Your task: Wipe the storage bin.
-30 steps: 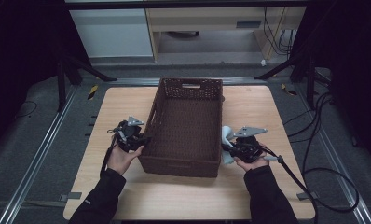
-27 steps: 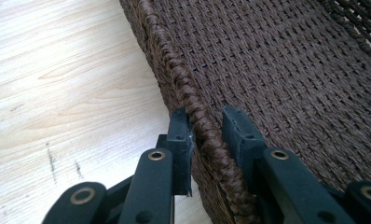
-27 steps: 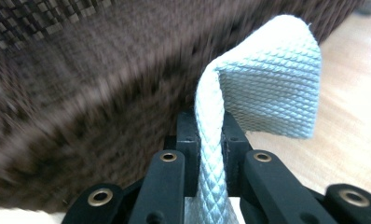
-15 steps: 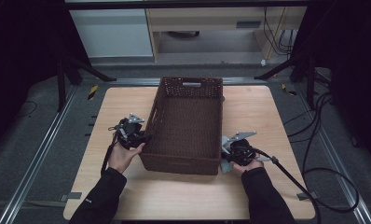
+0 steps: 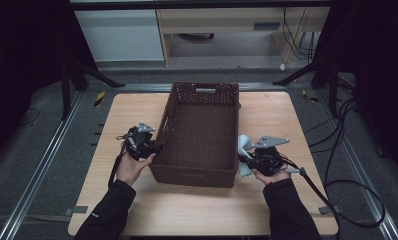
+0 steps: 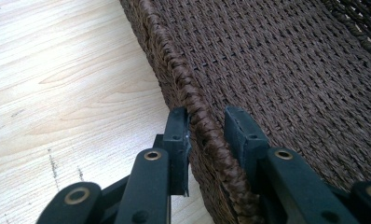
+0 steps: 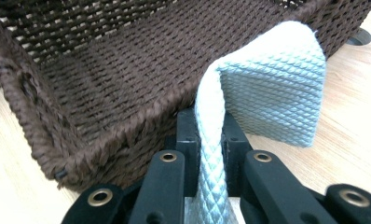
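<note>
The basket (image 5: 199,135) is dark brown wicker in a tight woven pattern. The cloth (image 7: 272,93) is pale blue-white with a quilted diamond texture. The table (image 5: 267,210) shows light wood grain.

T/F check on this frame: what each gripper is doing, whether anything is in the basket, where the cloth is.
1. The right gripper is shut on a pale cloth. True.
2. The cloth lies inside the basket. False: it hangs outside the basket's wall, above the table, held by the right gripper.
3. The left gripper has its jaws on either side of the basket's rim. True: one jaw is outside the wall, the other inside.
4. The basket holds several items. False: the high view shows only its woven bottom.
5. The basket is white plastic. False: it is dark brown wicker.
</note>
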`<state>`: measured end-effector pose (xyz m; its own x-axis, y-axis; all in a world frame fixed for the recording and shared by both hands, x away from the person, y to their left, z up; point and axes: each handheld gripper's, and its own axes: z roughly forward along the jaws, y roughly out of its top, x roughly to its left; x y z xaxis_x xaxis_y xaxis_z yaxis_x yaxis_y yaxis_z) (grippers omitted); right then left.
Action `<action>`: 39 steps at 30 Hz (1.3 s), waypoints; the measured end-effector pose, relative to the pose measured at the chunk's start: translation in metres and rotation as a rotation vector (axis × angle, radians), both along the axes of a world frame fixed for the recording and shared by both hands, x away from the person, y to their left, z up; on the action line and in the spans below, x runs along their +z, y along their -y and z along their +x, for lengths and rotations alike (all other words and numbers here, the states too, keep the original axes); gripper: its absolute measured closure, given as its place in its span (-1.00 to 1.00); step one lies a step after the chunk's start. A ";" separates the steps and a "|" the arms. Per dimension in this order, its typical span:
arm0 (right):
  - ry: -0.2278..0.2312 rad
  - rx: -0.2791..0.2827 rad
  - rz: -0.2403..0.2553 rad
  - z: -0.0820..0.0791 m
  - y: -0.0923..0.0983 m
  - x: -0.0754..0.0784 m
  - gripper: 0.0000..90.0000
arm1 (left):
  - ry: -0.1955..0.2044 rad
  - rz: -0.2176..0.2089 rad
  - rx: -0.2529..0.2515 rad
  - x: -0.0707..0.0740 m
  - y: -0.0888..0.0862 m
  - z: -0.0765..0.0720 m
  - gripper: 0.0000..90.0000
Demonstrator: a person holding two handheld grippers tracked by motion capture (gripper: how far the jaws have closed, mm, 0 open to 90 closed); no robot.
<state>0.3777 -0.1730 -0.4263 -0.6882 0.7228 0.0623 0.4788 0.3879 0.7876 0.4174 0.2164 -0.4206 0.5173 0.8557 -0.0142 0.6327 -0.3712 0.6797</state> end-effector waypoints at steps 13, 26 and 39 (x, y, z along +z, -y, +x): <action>-0.121 0.006 -0.067 -0.004 -0.004 -0.041 0.83 | 0.000 -0.001 -0.002 0.000 0.000 0.000 0.56; -0.029 0.003 0.029 -0.015 0.005 -0.006 0.83 | 0.000 -0.001 -0.001 0.000 0.000 0.000 0.56; -0.035 0.018 -0.003 -0.024 0.001 -0.009 0.83 | 0.001 0.003 -0.002 0.000 0.000 0.000 0.56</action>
<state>0.3538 -0.1737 -0.4354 -0.6984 0.7106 0.0848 0.4993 0.3990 0.7691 0.4172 0.2161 -0.4207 0.5186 0.8550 -0.0113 0.6315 -0.3741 0.6792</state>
